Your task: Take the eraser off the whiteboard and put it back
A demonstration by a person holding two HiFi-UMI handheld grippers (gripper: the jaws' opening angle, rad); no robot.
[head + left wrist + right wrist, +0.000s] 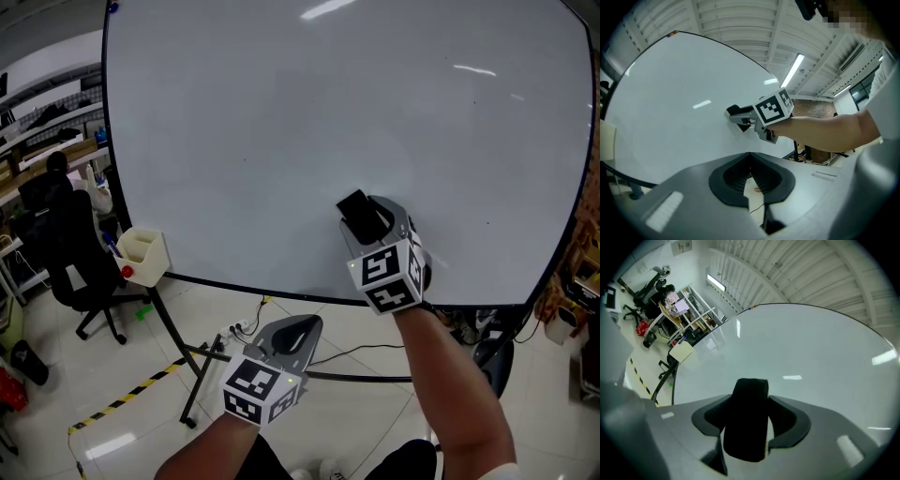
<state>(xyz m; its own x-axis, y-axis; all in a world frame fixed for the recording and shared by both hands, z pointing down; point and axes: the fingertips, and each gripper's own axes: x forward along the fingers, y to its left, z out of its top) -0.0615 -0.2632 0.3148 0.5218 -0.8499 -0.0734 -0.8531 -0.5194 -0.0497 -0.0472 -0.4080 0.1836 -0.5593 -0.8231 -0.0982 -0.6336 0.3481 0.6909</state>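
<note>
Black is the colour of the eraser [746, 420], and it sits between the two jaws of the right gripper [367, 223], which squeeze it on both sides. The eraser sticks out past the jaws toward the big whiteboard [281, 122]. It is up by the lower right part of the board, very close to it, but I cannot tell if it touches. The left gripper [292, 334] is lower and nearer, below the bottom edge of the board. Its jaws are pressed together with nothing in them, and it points toward the board. A small cream box [143, 255] sits at the lower left corner of the board. Off to the left a black chair [80, 267] stands on the white floor [56, 394], and a yellow and black stripe [122, 401] runs across the floor near it
</note>
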